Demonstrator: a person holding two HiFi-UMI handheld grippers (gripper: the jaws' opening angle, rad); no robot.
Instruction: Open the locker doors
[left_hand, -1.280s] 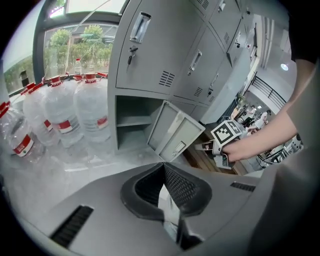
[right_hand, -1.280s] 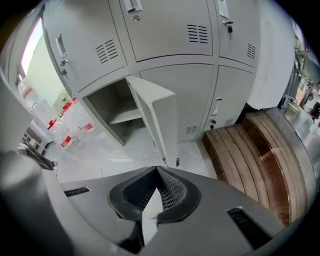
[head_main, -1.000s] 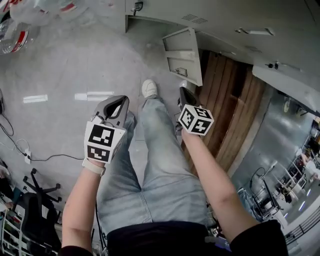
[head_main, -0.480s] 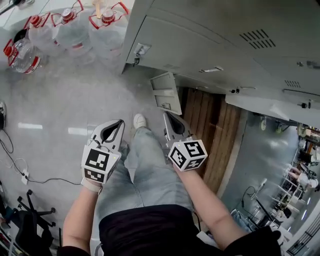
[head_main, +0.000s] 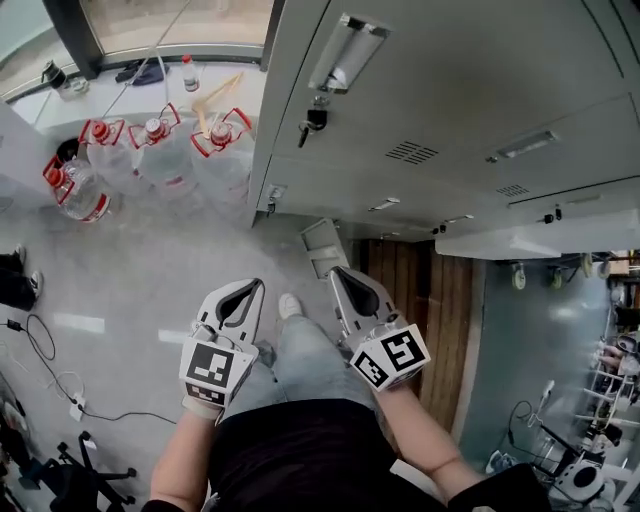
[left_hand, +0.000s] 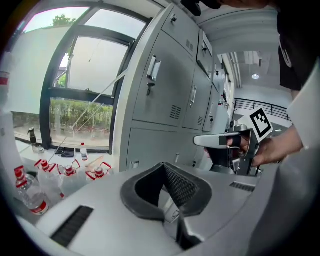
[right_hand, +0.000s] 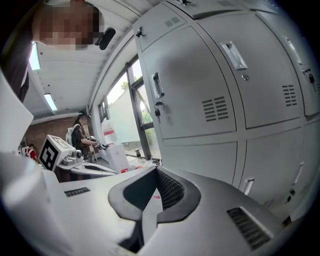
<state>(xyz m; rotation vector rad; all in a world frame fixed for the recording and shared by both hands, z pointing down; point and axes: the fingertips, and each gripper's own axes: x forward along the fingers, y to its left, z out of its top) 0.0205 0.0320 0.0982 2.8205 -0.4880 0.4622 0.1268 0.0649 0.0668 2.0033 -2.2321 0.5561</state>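
No readable text anywhere I can see. The marker cube (head_main: 211, 372) on my left tool (head_main: 242, 292) and the one on my right tool (head_main: 346, 278) show only black-and-white square codes, no letters. Water jugs (head_main: 150, 152) left of the lockers (head_main: 450, 90) have red-banded labels, print too small to read.

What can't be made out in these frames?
- Inside behind the open door: head view, hidden by the locker fronts above it.
- Whatever hangs from the key: head view, too small to tell.
- Labels on the bottles: head view, too small.
- Bottoms of the lower doors: right gripper view, covered by the right gripper body.
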